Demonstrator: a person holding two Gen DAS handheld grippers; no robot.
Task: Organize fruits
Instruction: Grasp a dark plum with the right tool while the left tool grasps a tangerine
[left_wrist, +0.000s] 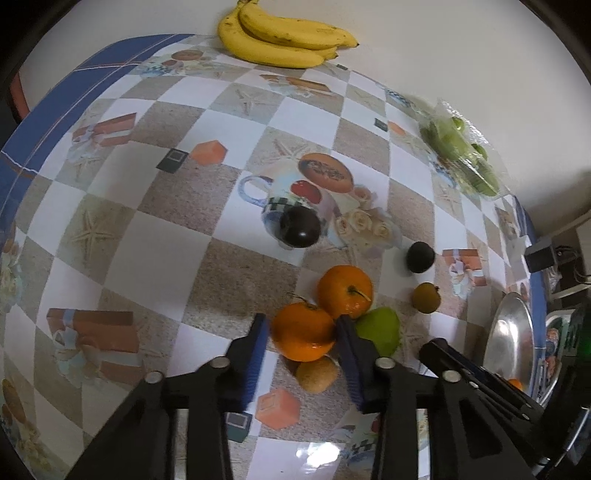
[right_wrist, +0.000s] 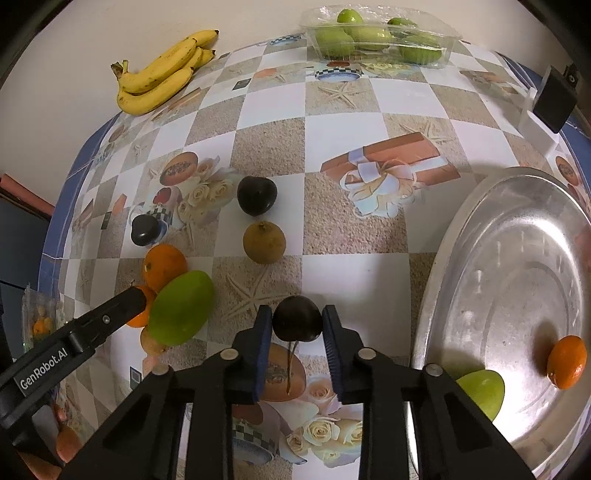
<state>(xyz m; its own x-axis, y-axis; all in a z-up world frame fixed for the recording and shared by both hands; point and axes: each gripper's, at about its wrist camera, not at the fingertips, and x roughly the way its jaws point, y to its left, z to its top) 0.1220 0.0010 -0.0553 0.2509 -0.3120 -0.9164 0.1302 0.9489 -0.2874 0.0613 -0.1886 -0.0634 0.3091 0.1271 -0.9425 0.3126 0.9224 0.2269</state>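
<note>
Left claw (left_wrist: 301, 330) grips an orange (left_wrist: 303, 331), stem up; right claw (right_wrist: 296, 325) grips a dark plum (right_wrist: 296, 324).

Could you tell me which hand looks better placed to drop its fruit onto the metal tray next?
The right. Its gripper is shut on a dark plum right beside the metal tray. The left gripper grips an orange farther from it.

White "GenRobot.AI" lettering, seemingly complete, runs along the left gripper (right_wrist: 142, 302) arm
</note>
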